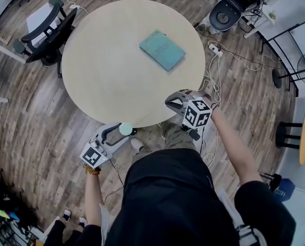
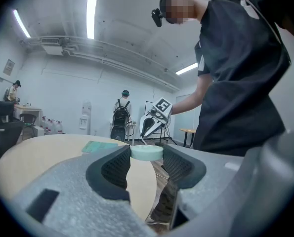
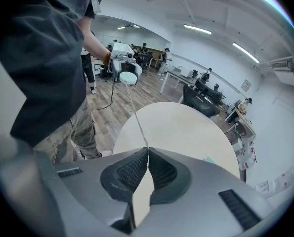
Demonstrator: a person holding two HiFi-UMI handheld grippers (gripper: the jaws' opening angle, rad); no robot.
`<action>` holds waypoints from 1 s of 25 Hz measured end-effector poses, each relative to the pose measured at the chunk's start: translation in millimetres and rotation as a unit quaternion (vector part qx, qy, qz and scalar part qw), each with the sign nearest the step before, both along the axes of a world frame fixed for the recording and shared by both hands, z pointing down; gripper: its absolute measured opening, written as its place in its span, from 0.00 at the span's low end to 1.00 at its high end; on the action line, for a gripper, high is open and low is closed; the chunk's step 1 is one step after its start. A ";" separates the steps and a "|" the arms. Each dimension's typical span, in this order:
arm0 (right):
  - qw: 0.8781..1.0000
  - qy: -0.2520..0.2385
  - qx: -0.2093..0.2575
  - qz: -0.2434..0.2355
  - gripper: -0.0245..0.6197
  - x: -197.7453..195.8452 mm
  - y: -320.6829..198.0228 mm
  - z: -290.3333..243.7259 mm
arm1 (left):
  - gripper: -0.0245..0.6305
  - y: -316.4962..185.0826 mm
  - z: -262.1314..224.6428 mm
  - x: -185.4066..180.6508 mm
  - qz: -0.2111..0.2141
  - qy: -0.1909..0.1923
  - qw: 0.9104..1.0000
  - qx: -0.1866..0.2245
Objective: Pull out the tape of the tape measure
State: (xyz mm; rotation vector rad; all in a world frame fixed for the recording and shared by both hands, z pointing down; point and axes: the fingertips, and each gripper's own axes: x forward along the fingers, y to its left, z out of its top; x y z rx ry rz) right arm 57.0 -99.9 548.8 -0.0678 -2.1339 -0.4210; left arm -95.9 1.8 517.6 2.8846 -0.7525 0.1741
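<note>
A round pale-green tape measure (image 1: 125, 129) sits between the pads of my left gripper (image 1: 122, 131), just off the near edge of the round table (image 1: 106, 70). In the left gripper view its case (image 2: 147, 153) is clamped between the two dark pads. A thin tape (image 3: 137, 115) runs from it across the table edge to my right gripper (image 1: 170, 103), whose jaws are shut on the tape's end. The right gripper (image 3: 147, 151) points steeply down over the table's near right rim. My left gripper (image 3: 121, 58) shows far off in the right gripper view, holding the case (image 3: 129, 77).
A teal book (image 1: 162, 49) lies on the table's far right part. A black office chair (image 1: 49, 32) stands at the left, another chair (image 1: 229, 9) at the top right. Cables and a power strip (image 1: 214, 49) lie on the wooden floor at the right. The person's legs stand between the grippers.
</note>
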 end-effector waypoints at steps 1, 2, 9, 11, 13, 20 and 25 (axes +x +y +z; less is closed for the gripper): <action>1.000 -0.001 0.001 0.003 0.05 0.0 -1.5 0.2 | 0.37 -0.3 1.3 -1.2 -0.001 -0.001 1.000 0.000; 1.000 0.000 0.002 0.004 0.05 0.4 -2.2 0.6 | 0.37 -0.4 2.6 -1.9 -0.002 -0.001 1.000 0.000; 1.000 0.016 0.013 0.011 0.05 9.6 -7.0 6.1 | 0.37 2.7 9.0 -5.9 -0.008 0.000 1.000 -0.005; 1.000 0.013 0.011 0.018 0.05 8.3 -11.6 5.4 | 0.37 2.0 11.0 -10.4 -0.009 -0.002 1.000 -0.007; 1.000 0.016 0.013 0.022 0.05 9.4 -14.0 6.2 | 0.37 2.1 12.0 -13.3 -0.011 -0.001 1.000 -0.010; 0.999 0.025 0.012 0.042 0.05 24.1 -21.1 12.5 | 0.37 -1.0 12.3 -17.7 -0.016 0.003 1.000 -0.006; 0.998 0.029 0.014 0.055 0.05 32.7 -27.6 11.0 | 0.37 0.4 18.7 -24.1 -0.021 -0.001 1.000 -0.013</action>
